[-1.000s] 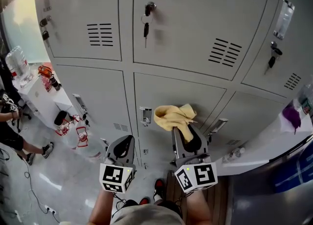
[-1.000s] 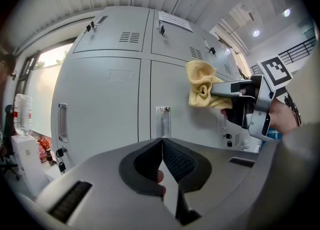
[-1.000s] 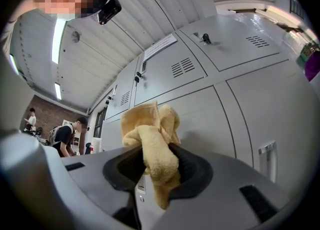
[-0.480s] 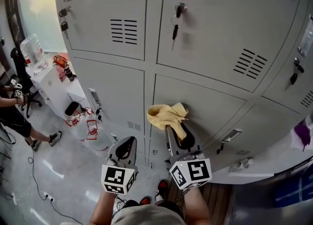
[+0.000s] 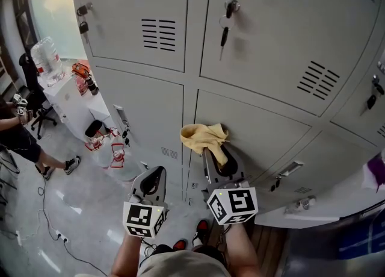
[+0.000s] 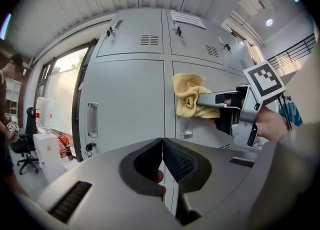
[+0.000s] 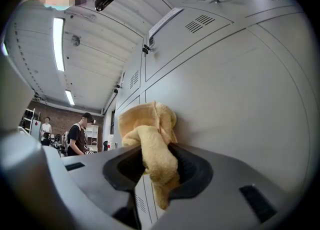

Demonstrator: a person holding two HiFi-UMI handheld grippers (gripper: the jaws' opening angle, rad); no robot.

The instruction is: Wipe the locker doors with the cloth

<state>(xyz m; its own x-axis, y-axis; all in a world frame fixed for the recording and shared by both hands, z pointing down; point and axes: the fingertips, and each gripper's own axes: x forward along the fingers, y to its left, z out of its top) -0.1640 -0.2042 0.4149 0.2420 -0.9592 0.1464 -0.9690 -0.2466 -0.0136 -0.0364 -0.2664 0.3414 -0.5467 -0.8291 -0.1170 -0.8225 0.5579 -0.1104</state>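
A bunched yellow cloth (image 5: 203, 136) presses against a grey lower locker door (image 5: 258, 126), near that door's upper left corner. My right gripper (image 5: 215, 152) is shut on the cloth, whose tail hangs down between the jaws (image 7: 156, 160). In the left gripper view the cloth (image 6: 189, 95) and the right gripper (image 6: 235, 111) show against the door. My left gripper (image 5: 154, 179) hangs lower and to the left, off the lockers, with its jaws closed together and empty (image 6: 162, 161).
Grey lockers fill the wall; keys (image 5: 224, 26) hang from an upper door's lock. A door handle (image 5: 122, 120) juts out at left and another (image 5: 286, 171) at right. Water bottles (image 5: 47, 59) stand on a white cabinet at left. A seated person (image 5: 21, 142) is at far left.
The cloth and my right gripper have slid left along the lower door towards its left edge. The head view has swung left. The left gripper stays low.
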